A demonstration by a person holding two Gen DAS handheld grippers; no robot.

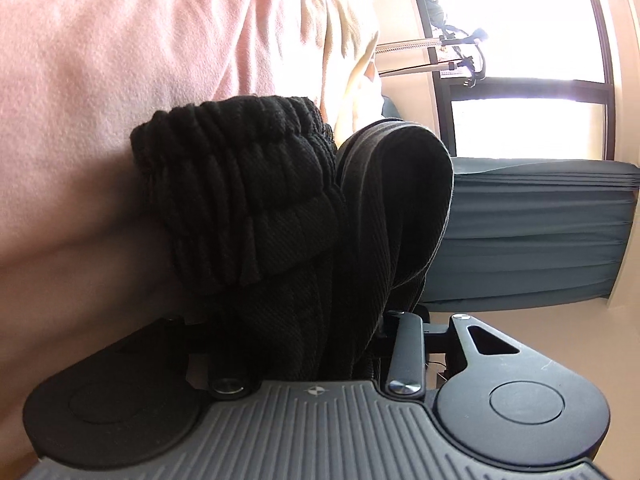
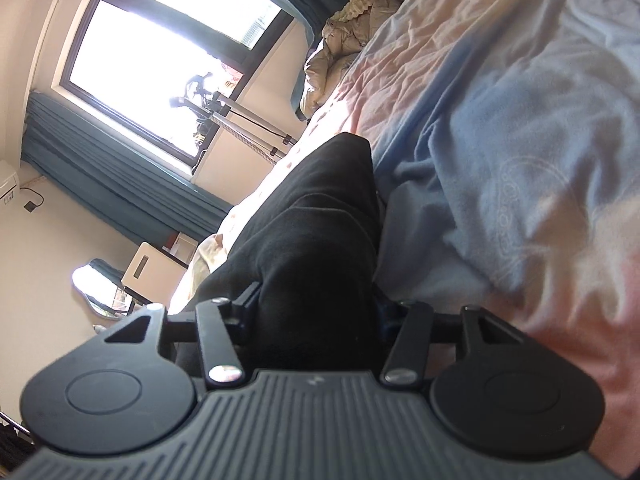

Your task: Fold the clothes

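Bright window light falls across a bed [image 2: 460,80] with a pink and blue blanket. Both grippers, left gripper [image 1: 288,344] and right gripper [image 2: 316,320], have fingers closed on a black corduroy garment [image 1: 256,200] held just above the bed. Thick bunched cloth could slip from either grip, letting the garment sag and fold crooked.

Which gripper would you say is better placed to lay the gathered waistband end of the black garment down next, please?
Left, probably. The left gripper grips the black garment right below its gathered waistband, beside the pink bedding. The right gripper holds only smooth fabric.
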